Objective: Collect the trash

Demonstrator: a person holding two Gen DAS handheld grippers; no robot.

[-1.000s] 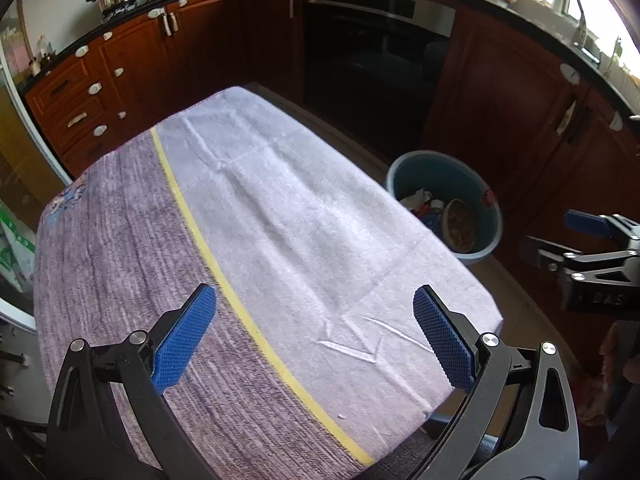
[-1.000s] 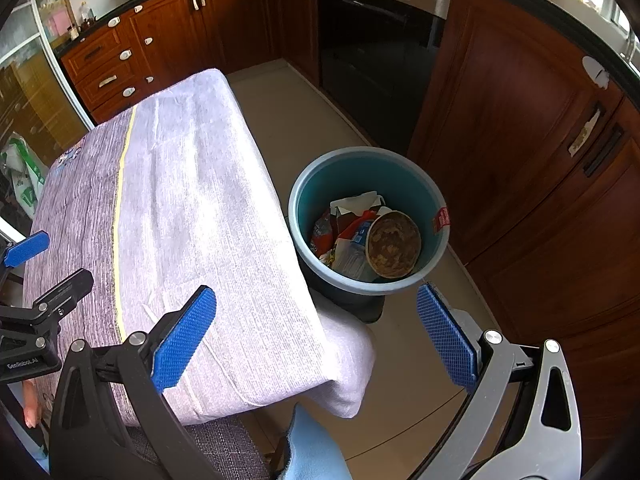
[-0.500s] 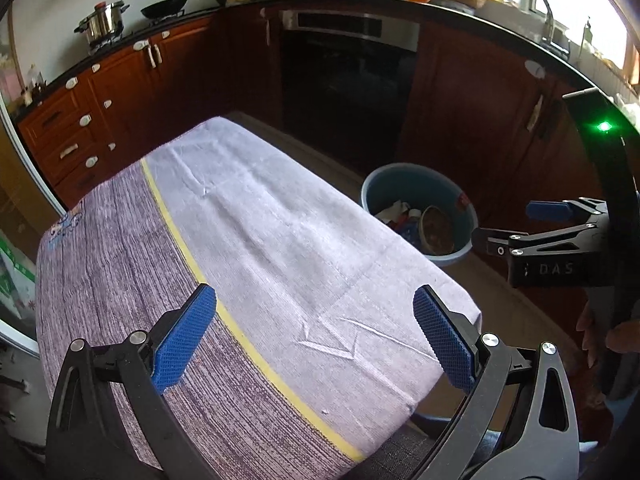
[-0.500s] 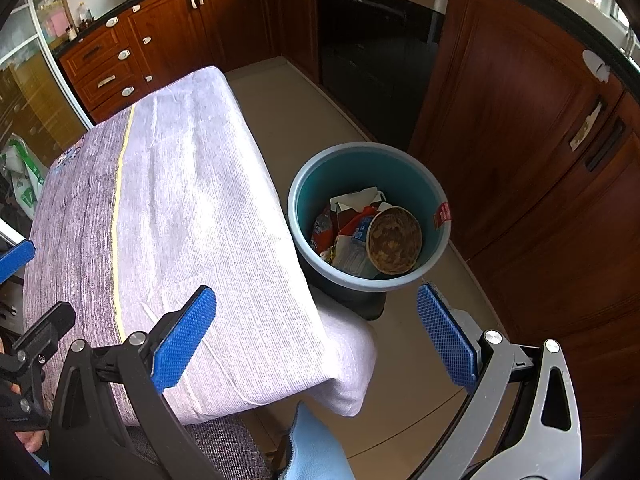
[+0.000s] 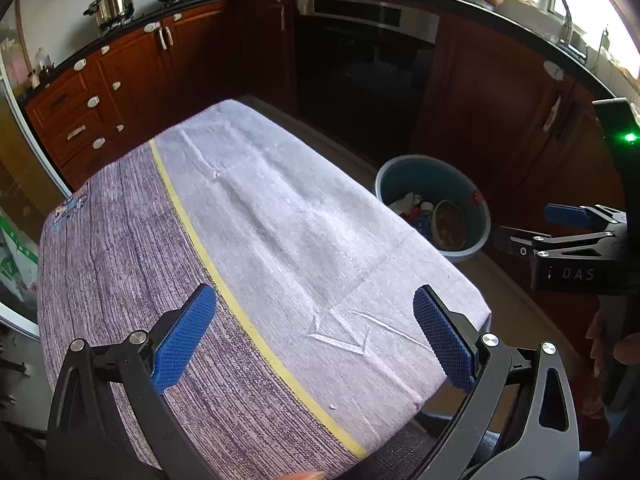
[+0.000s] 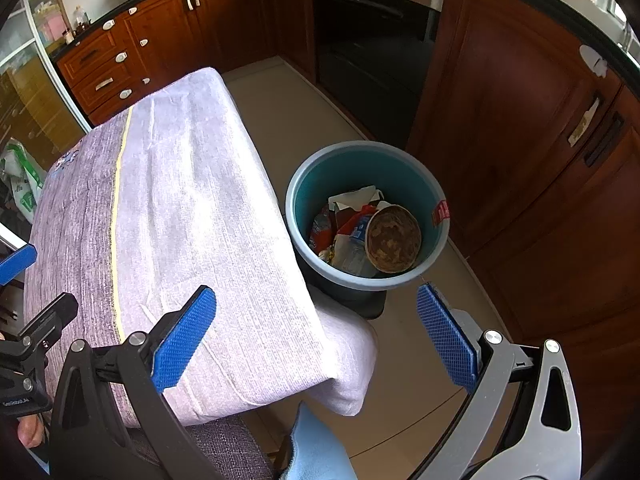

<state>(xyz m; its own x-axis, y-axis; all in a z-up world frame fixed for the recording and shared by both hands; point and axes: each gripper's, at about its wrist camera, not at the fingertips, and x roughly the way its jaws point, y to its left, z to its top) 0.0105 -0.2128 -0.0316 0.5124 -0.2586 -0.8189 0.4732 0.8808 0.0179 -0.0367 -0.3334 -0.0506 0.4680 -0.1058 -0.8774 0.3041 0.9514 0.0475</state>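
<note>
1. Kitchen cabinets (image 6: pixel 520 128) in reddish-brown wood wrap round the room, with a black built-in oven (image 6: pixel 372 32) in the middle of the far run and a steel pot (image 5: pixel 112 2) up on the counter at the far left.
2. The desk (image 5: pixel 280 240) takes up most of the left wrist view. It's covered by a cloth that's pale lilac on the right and darker purple on the left, with a thin yellow stripe (image 5: pixel 200 248) running between the two. Nothing sits on the cloth.
3. A round blue bin (image 6: pixel 304 196) stands on the floor just beside the desk's right edge, between the desk and the cabinets.
4. The trash (image 6: pixel 352 232) is all in that bin: crumpled wrappers, a white folded bit of paper and a clear bottle, with a round brown bowl-like thing (image 6: pixel 394 238) leaning on top at the right.
5. The left gripper (image 5: pixel 316 336) hangs over the near end of the desk, jaws spread wide with nothing between them.
6. The right gripper (image 6: pixel 316 332) hangs over the desk's near right corner, pointing towards the bin, jaws also wide apart and empty.
7. A small red label (image 6: pixel 440 212) is stuck on the bin's right rim.
</note>
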